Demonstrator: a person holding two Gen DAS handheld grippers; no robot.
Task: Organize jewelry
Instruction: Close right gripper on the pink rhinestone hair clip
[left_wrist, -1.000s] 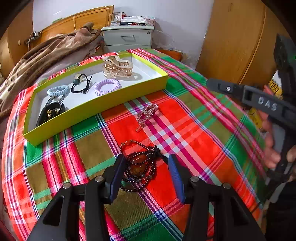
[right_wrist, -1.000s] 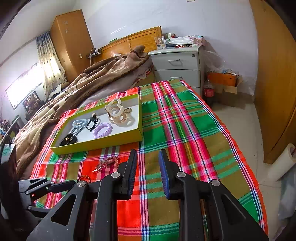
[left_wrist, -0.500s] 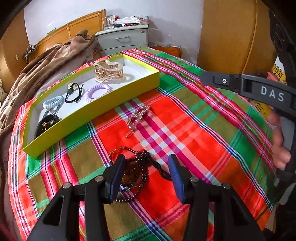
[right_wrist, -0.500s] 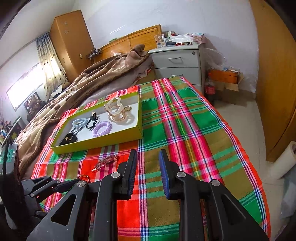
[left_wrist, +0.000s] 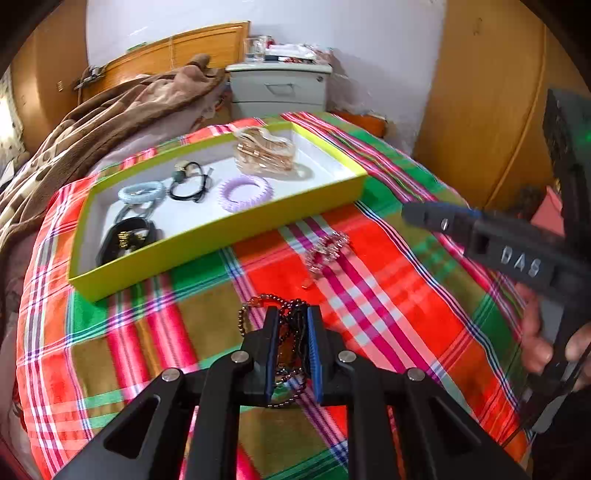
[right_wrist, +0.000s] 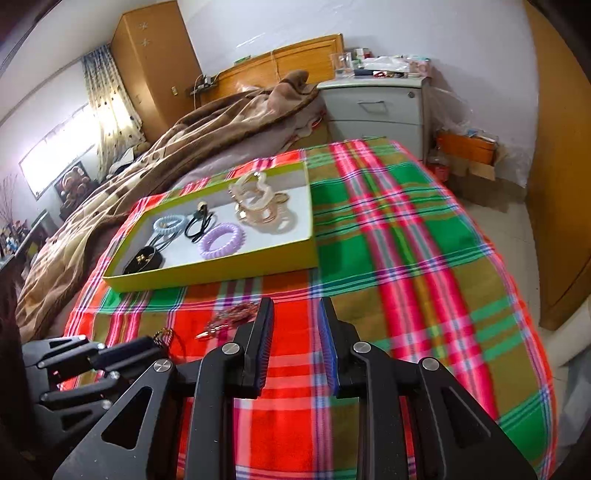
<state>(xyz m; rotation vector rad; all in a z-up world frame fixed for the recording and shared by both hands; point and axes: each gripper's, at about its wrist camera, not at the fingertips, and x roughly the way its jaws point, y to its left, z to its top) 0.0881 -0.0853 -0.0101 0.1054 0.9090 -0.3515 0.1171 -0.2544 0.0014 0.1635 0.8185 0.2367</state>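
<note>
A dark bead necklace (left_wrist: 286, 301) lies bunched on the plaid cloth, and my left gripper (left_wrist: 290, 314) is closing on it, its pads pressing the strands between them. A sparkly hair clip (left_wrist: 327, 251) lies just beyond it on the cloth. Behind that stands the yellow-green tray (left_wrist: 221, 236), holding a purple coil tie (left_wrist: 245, 188), a blue coil tie (left_wrist: 142, 192), a black hair tie (left_wrist: 188, 184), a beige claw clip (left_wrist: 266, 153) and a black piece (left_wrist: 127, 236). My right gripper (right_wrist: 295, 306) hovers open over the cloth near the hair clip (right_wrist: 231, 317), holding nothing.
A brown blanket (left_wrist: 92, 125) is heaped behind the tray on the left. A grey nightstand (left_wrist: 280, 88) stands at the back and a wooden wardrobe (left_wrist: 480, 110) at the right. The person's hand (left_wrist: 539, 343) grips the right tool. The cloth ends at bare floor (right_wrist: 517, 229) on the right.
My left gripper's jaws have gone from wide apart to closed around the bead necklace. The right gripper has shifted a little across the cloth.
</note>
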